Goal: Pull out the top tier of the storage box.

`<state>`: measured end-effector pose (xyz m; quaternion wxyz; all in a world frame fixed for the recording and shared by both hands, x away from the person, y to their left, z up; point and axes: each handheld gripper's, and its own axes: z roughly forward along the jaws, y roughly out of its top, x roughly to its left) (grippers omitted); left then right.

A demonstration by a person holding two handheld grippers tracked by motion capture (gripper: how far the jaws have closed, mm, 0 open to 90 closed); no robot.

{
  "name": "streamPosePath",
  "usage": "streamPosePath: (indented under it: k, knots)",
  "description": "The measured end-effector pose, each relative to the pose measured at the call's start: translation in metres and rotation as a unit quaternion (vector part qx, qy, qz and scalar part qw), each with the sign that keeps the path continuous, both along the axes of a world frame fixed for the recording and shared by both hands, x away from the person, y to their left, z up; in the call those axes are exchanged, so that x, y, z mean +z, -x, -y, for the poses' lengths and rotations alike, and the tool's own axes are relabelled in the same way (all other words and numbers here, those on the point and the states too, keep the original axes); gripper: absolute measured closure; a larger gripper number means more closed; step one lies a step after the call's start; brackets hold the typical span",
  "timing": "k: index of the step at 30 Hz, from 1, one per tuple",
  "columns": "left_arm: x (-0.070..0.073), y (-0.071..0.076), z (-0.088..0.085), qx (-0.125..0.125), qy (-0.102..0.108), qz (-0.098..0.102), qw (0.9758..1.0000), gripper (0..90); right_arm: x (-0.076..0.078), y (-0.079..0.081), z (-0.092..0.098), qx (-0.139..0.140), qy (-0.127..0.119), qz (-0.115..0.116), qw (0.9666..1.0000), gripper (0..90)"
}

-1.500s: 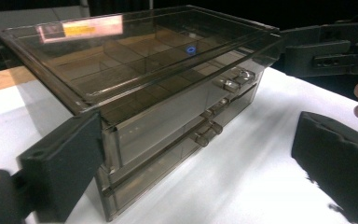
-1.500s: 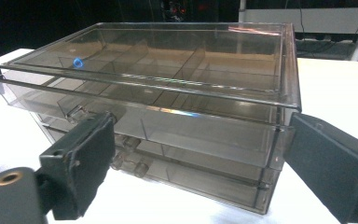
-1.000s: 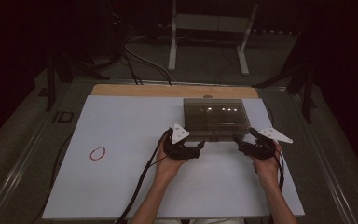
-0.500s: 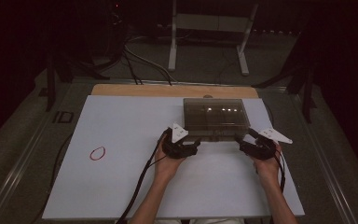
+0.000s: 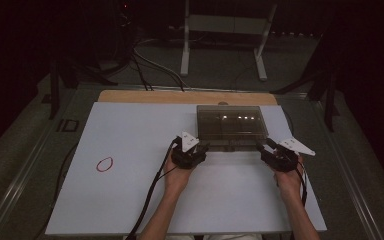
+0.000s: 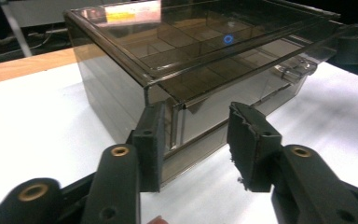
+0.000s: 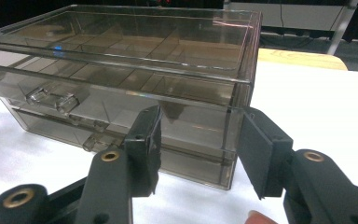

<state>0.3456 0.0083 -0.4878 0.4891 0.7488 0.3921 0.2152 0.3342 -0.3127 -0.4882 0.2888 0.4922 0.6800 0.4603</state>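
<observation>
Straddling the near left corner of the smoky clear plastic box [image 6: 186, 70], the left tool [image 6: 193, 140] has just been closing; one jaw lies against the box's left side wall and the other stands off its front face with a gap, so the corner is between them but not yet clamped. The right tool [image 7: 198, 149] mirrors this at the near right corner [image 7: 233, 140] and has also just been closing: the left jaw sits in front of the long face, the right jaw beside the end wall, apparently not pressing.

From the high view the box [image 5: 231, 122] rests toward the far middle of the white table [image 5: 130, 200], the left tool [image 5: 190, 150] and right tool [image 5: 275, 152] at its two near corners, each held in a hand.

It is rectangular, hard, glossy and see-through, tinted brownish grey, with a flat lid, thin internal dividers and small clear latches on the front. Each jaw carries a matt black pad, and brass-coloured rivets sit in the black linkage. A red loop [image 5: 104, 164] is marked on the table well to the left.
</observation>
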Motion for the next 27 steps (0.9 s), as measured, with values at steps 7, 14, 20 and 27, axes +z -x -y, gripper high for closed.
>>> streamPosePath:
  k: [7, 14, 20, 27]
  knots:
    - [0.001, 0.002, 0.001, 0.018, -0.003, -0.003, 0.9998, 69.9, 0.001, 0.001, 0.001, 0.001, 0.002, 0.0, 1.0, 53.7]
    - [0.002, 0.003, 0.0, 0.017, -0.009, -0.005, 0.9998, 72.1, 0.002, 0.002, -0.001, 0.0, 0.01, 0.0, 0.9999, 53.7]
    - [0.004, 0.006, 0.001, 0.015, -0.012, -0.005, 0.9998, 72.3, 0.003, 0.005, 0.0, 0.002, 0.012, -0.003, 0.9999, 53.8]
    - [0.003, 0.012, 0.0, 0.015, -0.012, -0.006, 0.9998, 72.3, 0.004, 0.011, 0.0, 0.007, 0.019, -0.005, 0.9998, 54.2]
